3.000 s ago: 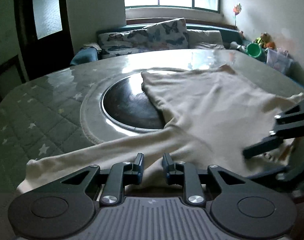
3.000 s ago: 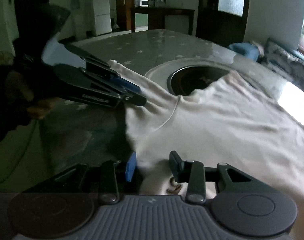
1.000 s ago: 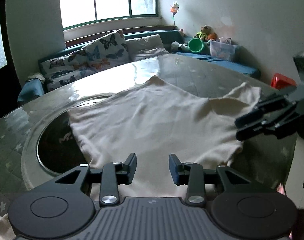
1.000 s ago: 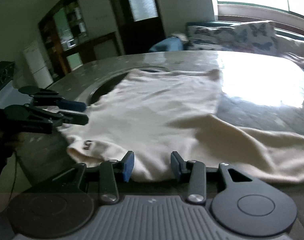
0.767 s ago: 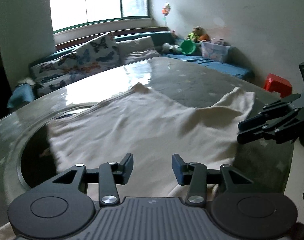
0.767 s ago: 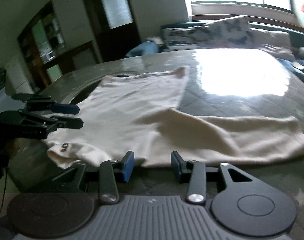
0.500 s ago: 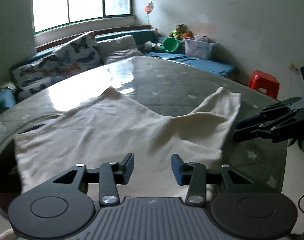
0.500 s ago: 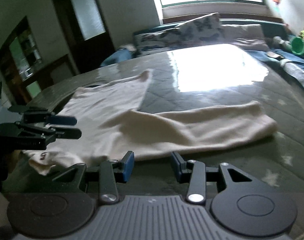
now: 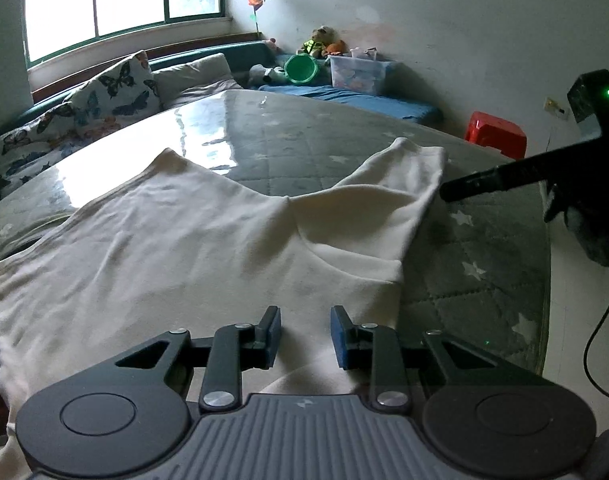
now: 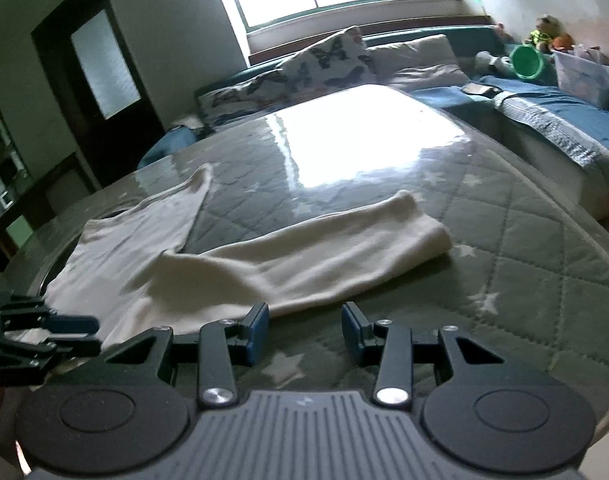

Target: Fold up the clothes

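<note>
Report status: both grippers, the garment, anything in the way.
Left gripper closing over cream long-sleeved top, not clamped. Right gripper open, empty, beside outstretched sleeve. Nothing in the way.

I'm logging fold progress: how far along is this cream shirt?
Done: the shirt lies spread on the table. In hand: nothing; left gripper open above it, right gripper open beside the sleeve. Left: every fold.
</note>
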`<state>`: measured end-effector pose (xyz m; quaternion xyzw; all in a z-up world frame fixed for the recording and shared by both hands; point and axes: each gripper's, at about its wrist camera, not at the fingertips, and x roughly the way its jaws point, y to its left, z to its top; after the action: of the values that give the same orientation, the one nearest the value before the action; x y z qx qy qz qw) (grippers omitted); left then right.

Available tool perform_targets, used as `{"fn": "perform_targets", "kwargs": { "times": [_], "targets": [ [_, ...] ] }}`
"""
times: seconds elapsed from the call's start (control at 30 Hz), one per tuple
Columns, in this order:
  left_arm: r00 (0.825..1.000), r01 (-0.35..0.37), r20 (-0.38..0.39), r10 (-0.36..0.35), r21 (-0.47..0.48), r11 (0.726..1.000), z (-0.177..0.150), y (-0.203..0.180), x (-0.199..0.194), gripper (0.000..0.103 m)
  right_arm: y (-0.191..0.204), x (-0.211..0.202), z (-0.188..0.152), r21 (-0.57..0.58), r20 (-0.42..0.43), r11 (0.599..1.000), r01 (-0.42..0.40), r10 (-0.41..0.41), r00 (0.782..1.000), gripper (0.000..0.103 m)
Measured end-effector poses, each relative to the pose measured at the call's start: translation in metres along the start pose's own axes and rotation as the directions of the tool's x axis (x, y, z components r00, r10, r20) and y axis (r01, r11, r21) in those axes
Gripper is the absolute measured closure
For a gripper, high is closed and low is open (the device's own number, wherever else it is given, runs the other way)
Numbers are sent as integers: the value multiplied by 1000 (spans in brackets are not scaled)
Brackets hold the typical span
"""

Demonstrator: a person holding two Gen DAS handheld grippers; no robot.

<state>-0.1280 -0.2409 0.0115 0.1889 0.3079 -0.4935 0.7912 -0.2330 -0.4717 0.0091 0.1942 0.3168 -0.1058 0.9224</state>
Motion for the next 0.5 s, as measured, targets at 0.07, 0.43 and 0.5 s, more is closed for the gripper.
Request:
{"fn": "perform_targets", "kwargs": {
  "times": [0.07, 0.43, 0.5],
  "targets": [
    [1000, 3, 0, -3, 4, 1000, 0, -1, 0, 73, -3, 1, 2, 7, 5, 1000, 16, -16, 1000, 62],
    [1000, 8, 3, -8, 9, 1000, -2, -2, -3, 73, -16, 5, 9, 38, 25, 997, 73, -74, 997, 62],
    [1000, 12, 2, -12, 14, 1000, -2, -2, -4, 73, -18, 5, 10, 43, 30, 996, 81, -82, 996, 62]
  ]
}}
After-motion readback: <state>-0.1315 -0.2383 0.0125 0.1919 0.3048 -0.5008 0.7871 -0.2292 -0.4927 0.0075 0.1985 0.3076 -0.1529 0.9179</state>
